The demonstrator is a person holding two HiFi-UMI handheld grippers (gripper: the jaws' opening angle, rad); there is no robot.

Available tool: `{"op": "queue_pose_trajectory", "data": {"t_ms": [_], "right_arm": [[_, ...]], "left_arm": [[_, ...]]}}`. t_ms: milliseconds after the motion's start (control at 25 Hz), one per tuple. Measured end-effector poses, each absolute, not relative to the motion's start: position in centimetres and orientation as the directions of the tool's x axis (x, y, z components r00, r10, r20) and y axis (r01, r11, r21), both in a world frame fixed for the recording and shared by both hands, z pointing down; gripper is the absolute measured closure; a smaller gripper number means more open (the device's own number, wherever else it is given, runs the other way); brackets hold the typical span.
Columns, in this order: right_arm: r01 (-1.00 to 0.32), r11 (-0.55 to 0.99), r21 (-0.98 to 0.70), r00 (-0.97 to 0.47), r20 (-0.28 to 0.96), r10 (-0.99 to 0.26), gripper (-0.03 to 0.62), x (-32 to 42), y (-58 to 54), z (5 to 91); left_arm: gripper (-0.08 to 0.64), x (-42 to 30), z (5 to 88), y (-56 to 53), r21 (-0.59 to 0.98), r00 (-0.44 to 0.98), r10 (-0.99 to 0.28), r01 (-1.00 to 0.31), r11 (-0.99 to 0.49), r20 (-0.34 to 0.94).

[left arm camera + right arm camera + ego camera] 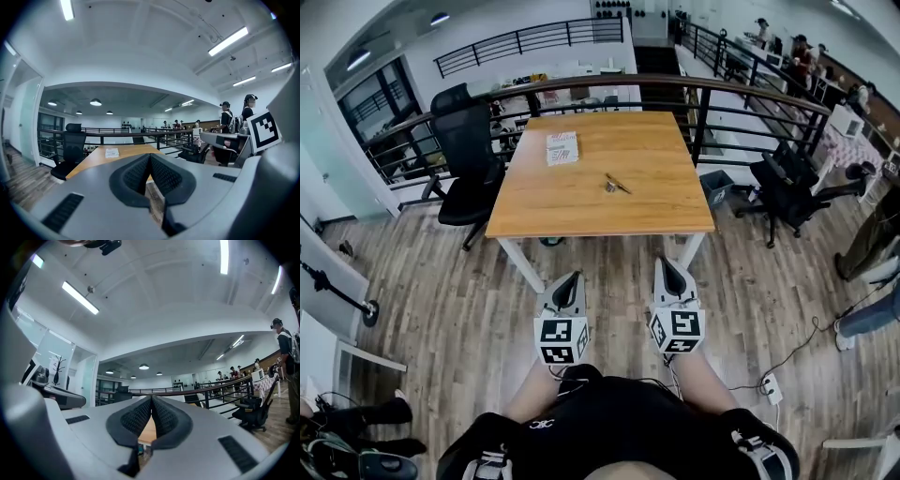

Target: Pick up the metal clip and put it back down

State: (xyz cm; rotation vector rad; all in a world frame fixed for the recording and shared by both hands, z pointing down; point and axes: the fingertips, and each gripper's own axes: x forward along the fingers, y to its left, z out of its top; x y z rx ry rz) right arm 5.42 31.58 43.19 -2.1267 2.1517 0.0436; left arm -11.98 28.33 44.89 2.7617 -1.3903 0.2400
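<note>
The small metal clip point(616, 184) lies on the wooden table point(572, 202), a little right of its middle. Both grippers hang short of the table's near edge, over the floor. My left gripper point(570, 278) is shut with nothing in it; in the left gripper view its pads point(150, 161) meet tip to tip. My right gripper point(668, 265) is shut and empty as well, its black pads point(152, 404) pressed together. The clip is not visible in either gripper view.
A white booklet point(562, 147) lies at the table's far left. A black office chair point(469, 155) stands left of the table, another chair point(787, 187) to the right. A black railing point(694, 89) runs behind the table. People stand at the far right.
</note>
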Motion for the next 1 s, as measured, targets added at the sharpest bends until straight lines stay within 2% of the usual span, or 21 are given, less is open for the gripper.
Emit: {"op": "queue_pose_trajectory", "data": {"t_ms": [360,560,1000], "right_arm": [[-0.998,0.024,-0.064,-0.018,-0.086,-0.996,0.575,6.6,27.7,44.8],[-0.998,-0.005,-0.057,0.009,-0.065,-0.998,0.575,8.2,23.8,45.7],[-0.996,-0.049,-0.068,0.055,-0.076,-0.996,0.575,11.2,5.3,46.0]], "left_arm": [[0.548,-10.7,46.6,24.3,-0.025,0.575,-0.802,-0.810,-0.586,0.161],[0.548,-8.4,47.3,19.8,-0.012,0.617,-0.770,-0.779,-0.627,0.165],[0.548,-5.9,48.4,0.8,0.007,0.670,-0.724,-0.735,-0.678,0.165]]}}
